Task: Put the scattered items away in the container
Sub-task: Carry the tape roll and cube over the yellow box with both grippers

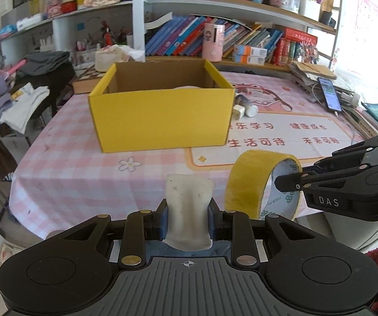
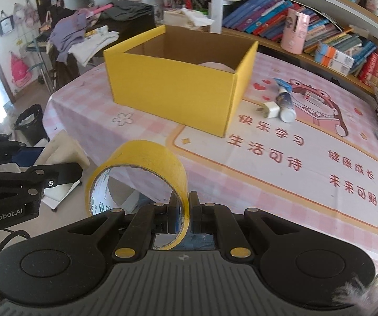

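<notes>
Left gripper (image 1: 188,220) clamped on white pouch (image 1: 189,210). Right gripper (image 2: 185,217) pinching wall of yellow tape roll (image 2: 147,163). Yellow box (image 1: 160,115) ahead of both, on table (image 1: 70,168).

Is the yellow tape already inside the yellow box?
No, the right claw holds the yellow tape in front of the yellow box, above the near edge of the table.

Box (image 1: 160,121) yellow outside, brown inside. Tape roll (image 2: 147,163) yellow. Tablecloth (image 1: 65,152) pink-white check, flower print. Held white piece (image 1: 189,210) off-white. Grippers black.
</notes>
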Available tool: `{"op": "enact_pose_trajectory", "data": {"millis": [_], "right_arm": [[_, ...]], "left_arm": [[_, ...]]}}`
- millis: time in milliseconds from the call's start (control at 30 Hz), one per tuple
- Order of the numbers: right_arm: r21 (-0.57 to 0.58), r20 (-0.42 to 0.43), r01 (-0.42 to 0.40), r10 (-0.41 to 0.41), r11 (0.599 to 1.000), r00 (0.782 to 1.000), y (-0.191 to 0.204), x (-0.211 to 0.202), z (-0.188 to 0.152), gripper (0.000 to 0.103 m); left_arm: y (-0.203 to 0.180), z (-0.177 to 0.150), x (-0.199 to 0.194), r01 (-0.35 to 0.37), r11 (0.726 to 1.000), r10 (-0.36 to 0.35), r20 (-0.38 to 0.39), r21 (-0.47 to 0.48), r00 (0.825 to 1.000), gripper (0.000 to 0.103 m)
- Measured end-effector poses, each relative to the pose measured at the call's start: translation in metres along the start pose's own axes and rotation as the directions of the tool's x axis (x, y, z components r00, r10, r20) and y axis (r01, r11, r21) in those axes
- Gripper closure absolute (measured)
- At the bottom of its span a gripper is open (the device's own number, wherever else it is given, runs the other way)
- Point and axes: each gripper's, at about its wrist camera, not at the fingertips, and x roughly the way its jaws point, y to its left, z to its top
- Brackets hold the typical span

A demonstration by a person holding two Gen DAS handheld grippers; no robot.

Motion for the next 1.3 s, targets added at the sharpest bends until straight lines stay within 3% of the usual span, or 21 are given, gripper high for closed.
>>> {"op": "enact_pose_trajectory", "data": {"millis": [333, 667, 1033, 1300], "right_arm": [[-0.054, -0.003, -0.044, 0.044, 0.998, 0.999, 0.022, 0.014, 0.017, 0.096], [-0.055, -0.007, -0.069, 0.069, 0.996, 0.998, 0.019, 0.024, 0.025, 0.096], [-0.071, 0.03, -0.106, 0.109, 0.992, 0.994, 0.004, 0.037, 0.052, 0.096], [-0.076, 0.096, -0.143, 0.15, 0.987, 0.984, -0.009, 0.036, 0.092, 0.096]], "left_arm": [[0.025, 0.003, -0.003, -0.048, 0.998, 0.048, 0.009, -0.044, 0.999, 0.076], [0.029, 0.013, 0.006, -0.046, 0.998, 0.047, 0.004, -0.038, 0.999, 0.076], [0.029, 0.041, 0.022, -0.062, 0.998, 0.062, 0.021, -0.016, 0.998, 0.076], [0.038, 0.078, 0.03, -0.08, 0.997, 0.08, 0.068, -0.004, 0.994, 0.076]]}}
